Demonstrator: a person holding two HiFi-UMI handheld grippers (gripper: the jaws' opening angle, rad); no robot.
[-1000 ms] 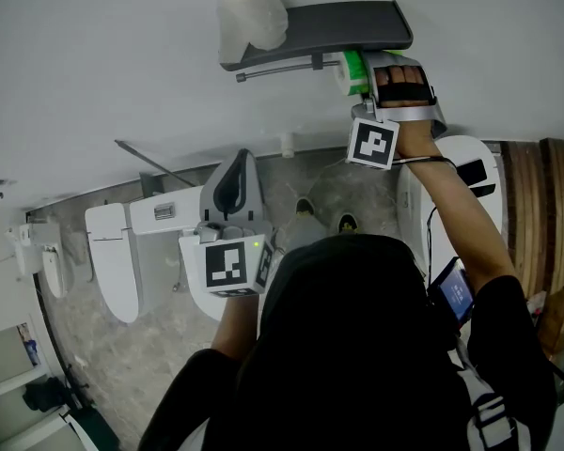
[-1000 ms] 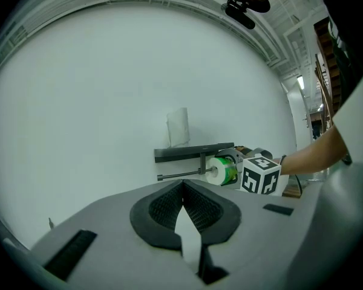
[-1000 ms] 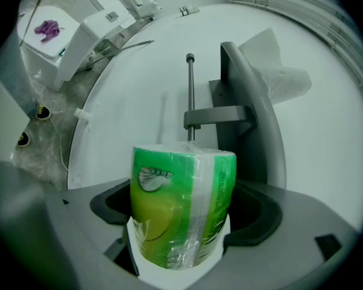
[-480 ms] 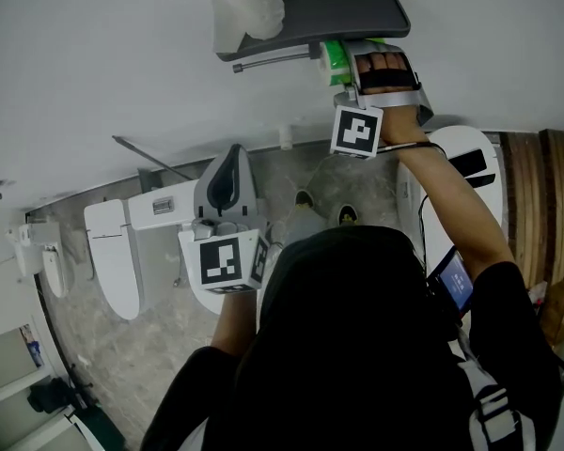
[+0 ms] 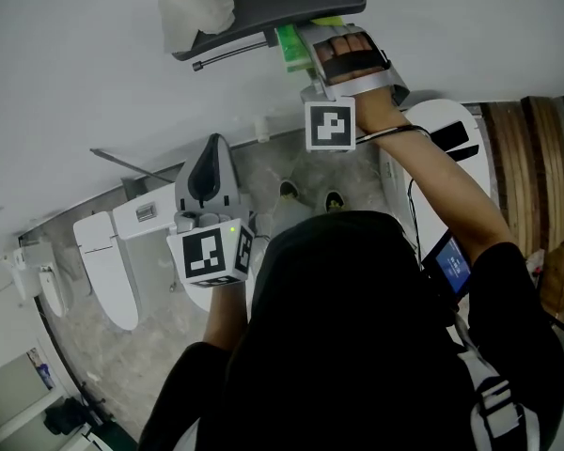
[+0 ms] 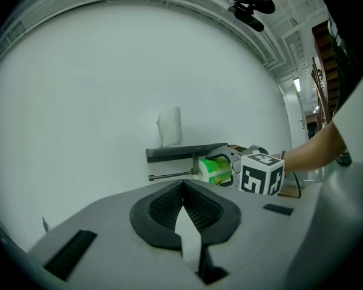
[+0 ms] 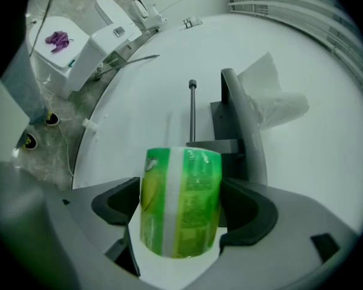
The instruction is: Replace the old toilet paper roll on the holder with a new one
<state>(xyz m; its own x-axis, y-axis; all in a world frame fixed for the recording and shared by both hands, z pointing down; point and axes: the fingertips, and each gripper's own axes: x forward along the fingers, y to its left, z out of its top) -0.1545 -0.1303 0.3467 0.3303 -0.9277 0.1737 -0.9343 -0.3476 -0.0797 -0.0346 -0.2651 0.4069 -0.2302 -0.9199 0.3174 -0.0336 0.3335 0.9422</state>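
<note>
A dark grey wall holder (image 5: 273, 3) has a bare metal bar (image 5: 230, 54) under its shelf. Crumpled white paper (image 5: 193, 3) rests on the shelf's left end. My right gripper (image 5: 305, 43) is shut on a green-wrapped roll (image 5: 289, 53), held just under the shelf at the bar's right end. In the right gripper view the green-wrapped roll (image 7: 181, 201) fills the jaws and the bar (image 7: 192, 110) runs away beyond it. My left gripper (image 5: 207, 172) hangs lower, away from the wall, shut with nothing in it; its view shows the holder (image 6: 184, 153) and the roll (image 6: 215, 171).
A white toilet (image 5: 108, 261) stands on the stone floor at lower left. A white rounded fixture (image 5: 442, 148) sits under my right arm. Wooden boards (image 5: 536, 158) run along the right edge. The wall around the holder is plain white.
My right gripper has carried the green roll a little leftwards under the shelf, closer along the bar. The head view has swung so the holder sits further left. The left gripper stays shut.
</note>
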